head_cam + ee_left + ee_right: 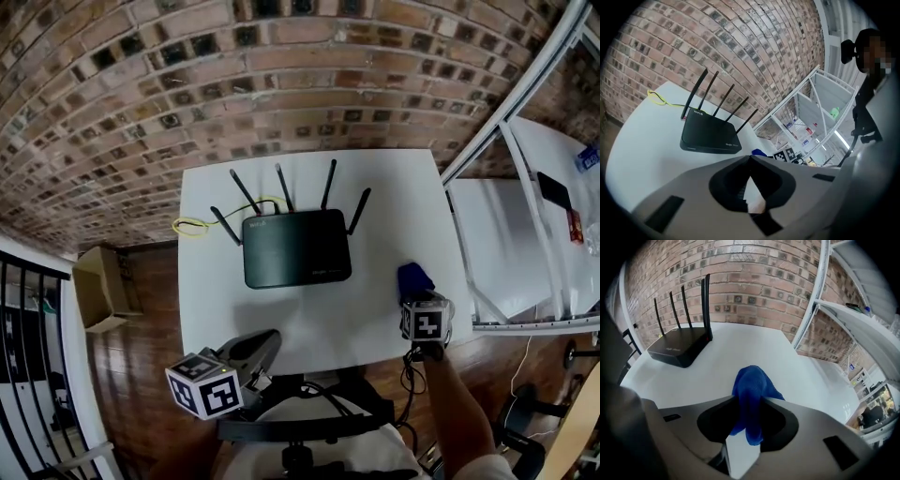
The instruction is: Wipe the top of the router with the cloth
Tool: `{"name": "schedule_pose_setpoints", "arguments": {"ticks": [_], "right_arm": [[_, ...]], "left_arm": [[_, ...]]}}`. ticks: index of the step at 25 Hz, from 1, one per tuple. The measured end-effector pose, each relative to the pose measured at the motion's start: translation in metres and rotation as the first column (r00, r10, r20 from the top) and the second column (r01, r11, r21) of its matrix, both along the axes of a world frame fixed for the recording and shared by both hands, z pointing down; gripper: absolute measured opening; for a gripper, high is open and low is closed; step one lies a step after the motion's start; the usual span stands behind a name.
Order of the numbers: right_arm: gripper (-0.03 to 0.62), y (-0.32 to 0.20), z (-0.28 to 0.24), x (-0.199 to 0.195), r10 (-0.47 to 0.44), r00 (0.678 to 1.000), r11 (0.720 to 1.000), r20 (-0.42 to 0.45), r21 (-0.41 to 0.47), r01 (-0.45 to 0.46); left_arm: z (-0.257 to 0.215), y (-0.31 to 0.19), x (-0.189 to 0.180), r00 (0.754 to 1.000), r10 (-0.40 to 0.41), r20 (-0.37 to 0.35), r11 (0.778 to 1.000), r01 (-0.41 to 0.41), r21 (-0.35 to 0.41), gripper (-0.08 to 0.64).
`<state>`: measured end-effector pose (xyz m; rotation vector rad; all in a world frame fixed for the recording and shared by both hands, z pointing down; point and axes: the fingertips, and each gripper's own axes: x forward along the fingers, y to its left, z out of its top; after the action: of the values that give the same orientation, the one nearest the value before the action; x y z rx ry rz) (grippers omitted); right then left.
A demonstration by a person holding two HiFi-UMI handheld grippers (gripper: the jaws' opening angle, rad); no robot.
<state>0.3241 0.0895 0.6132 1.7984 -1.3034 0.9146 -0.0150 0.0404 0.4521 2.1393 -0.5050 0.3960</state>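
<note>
My right gripper [749,401] clamps the blue cloth [751,385], right of the router [296,247]; I should hold firm and lay it flat on top.

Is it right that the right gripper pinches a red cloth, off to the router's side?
No, the cloth is blue, not red. The right gripper view shows the right gripper pinching it, off to the side of the router.
</note>
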Motion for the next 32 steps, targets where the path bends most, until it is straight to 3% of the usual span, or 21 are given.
{"name": "schedule_pose_setpoints", "arguments": {"ticks": [4, 10, 15, 21, 28, 32], "right_arm": [[0.135, -0.016, -0.025, -0.028, 0.022, 1.0, 0.996, 0.022, 0.086, -0.023], [0.135, -0.056, -0.076, -0.079, -0.047, 0.999, 0.97, 0.021, 0.241, 0.041], [0.135, -0.093, -0.131, -0.109, -0.144, 0.989, 0.917, -0.028, 0.372, 0.144], [0.135, -0.126, -0.166, -0.111, -0.245, 0.966, 0.855, -0.075, 0.452, 0.253], [0.135, -0.16, -0.196, -0.109, -0.388, 0.91, 0.759, -0.148, 0.508, 0.407], [0.135, -0.171, -0.184, -0.102, -0.428, 0.893, 0.753, -0.139, 0.491, 0.438]], "left_arm": [[-0.002, -0.013, -0.015, 1.0, 0.02, -0.022, 1.0, -0.02, -0.003, 0.028], [-0.002, -0.025, -0.028, 0.997, 0.055, -0.054, 0.998, -0.054, 0.007, 0.028], [-0.004, -0.031, -0.031, 0.995, 0.072, -0.065, 0.997, -0.072, 0.004, 0.026], [-0.005, -0.041, -0.012, 0.997, 0.051, -0.061, 0.998, -0.049, 0.025, 0.028], [-0.014, -0.044, 0.016, 0.998, -0.03, -0.051, 0.999, 0.031, 0.013, 0.028], [-0.016, -0.044, 0.025, 0.997, -0.069, -0.043, 0.997, 0.07, 0.014, 0.028]]}}
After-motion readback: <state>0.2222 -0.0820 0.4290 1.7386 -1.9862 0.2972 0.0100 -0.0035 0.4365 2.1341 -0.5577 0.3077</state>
